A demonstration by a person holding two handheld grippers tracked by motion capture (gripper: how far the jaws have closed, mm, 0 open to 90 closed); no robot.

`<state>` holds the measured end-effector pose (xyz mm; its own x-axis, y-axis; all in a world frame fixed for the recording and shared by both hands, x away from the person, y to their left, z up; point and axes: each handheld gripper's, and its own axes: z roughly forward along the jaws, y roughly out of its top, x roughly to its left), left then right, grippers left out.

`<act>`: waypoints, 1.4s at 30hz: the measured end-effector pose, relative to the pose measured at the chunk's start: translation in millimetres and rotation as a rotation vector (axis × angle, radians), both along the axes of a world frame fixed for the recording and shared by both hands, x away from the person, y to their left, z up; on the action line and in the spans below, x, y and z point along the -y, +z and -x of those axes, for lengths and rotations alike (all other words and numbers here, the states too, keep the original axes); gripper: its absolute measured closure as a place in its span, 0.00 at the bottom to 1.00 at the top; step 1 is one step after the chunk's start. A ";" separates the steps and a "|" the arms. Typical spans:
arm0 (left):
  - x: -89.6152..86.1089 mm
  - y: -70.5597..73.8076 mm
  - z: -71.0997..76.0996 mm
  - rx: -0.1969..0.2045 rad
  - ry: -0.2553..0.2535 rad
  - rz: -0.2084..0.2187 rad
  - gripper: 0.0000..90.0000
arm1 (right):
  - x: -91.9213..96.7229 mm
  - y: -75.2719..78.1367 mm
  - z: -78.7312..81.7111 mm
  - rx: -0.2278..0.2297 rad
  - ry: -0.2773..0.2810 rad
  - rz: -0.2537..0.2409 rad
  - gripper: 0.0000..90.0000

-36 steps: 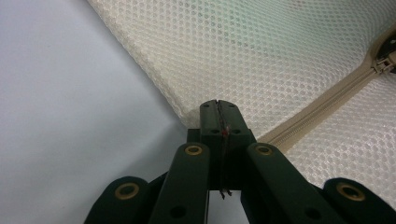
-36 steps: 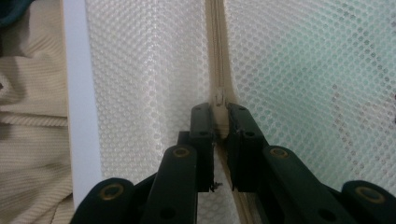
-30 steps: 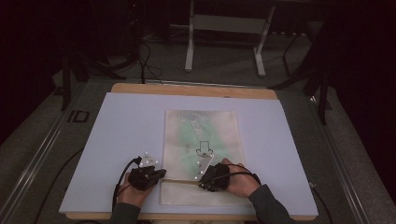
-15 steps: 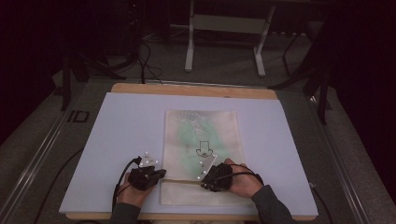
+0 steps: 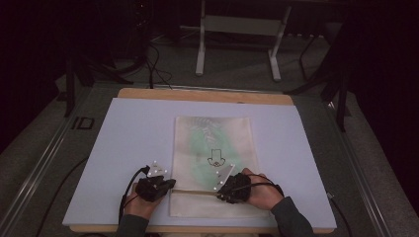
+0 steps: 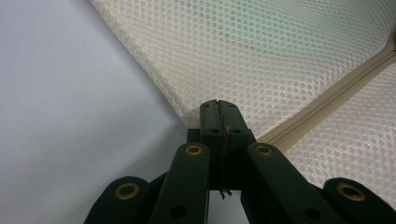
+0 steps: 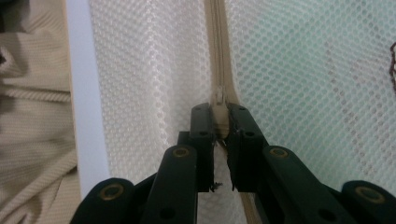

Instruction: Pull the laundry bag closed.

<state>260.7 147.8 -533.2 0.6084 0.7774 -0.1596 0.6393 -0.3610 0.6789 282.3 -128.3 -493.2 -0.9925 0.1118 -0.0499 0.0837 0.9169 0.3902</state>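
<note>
Okay, mesh bag (image 5: 213,163) lies flat in the middle of the counter (image 5: 128,138), its near short edge close to the counter's front edge, far edge well short of the wooden back strip. Wide bare counter surface on both sides of the bag and beyond it, plenty of room to move. Zipper (image 5: 195,191) runs across the bag near the front, between the two hands. A green shape and a small dark print show through the mesh.

Left gripper (image 5: 170,183) sits at the bag's left edge, at the zipper's end; in the left gripper view its jaws are pressed together on the bag's corner (image 6: 189,116), mesh fabric pinched between them, zipper tape (image 6: 327,100) running off up-right. Right gripper (image 5: 221,190) rests on the zipper line right of centre; in the right gripper view its jaws clamp the zipper pull (image 7: 219,100), the beige tab sticking up between the tips. A ribbed beige sleeve (image 7: 32,116) shows past the counter's edge.
</note>
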 end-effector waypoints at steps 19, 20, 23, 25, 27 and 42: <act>-0.1 0.1 0.1 0.000 -0.001 -0.003 0.99 | 16.7 -1.3 -0.1 0.001 -0.030 -0.019 0.91; -0.2 0.1 0.0 0.001 -0.002 -0.003 0.99 | 20.3 -1.4 0.1 0.001 -0.037 -0.031 0.91; 0.0 0.1 0.1 0.000 -0.001 -0.003 0.99 | 23.9 -1.9 0.7 -0.001 -0.048 -0.040 0.91; 0.2 0.2 0.2 0.000 0.000 -0.004 0.99 | 26.7 -3.2 0.6 -0.003 -0.054 -0.039 0.91; 0.3 0.2 0.3 0.001 0.001 -0.005 0.99 | 28.7 -3.2 0.6 -0.006 -0.059 -0.045 0.91; 0.3 0.3 0.3 0.000 0.000 -0.006 0.99 | 39.6 -3.5 -1.8 -0.009 -0.070 -0.062 0.91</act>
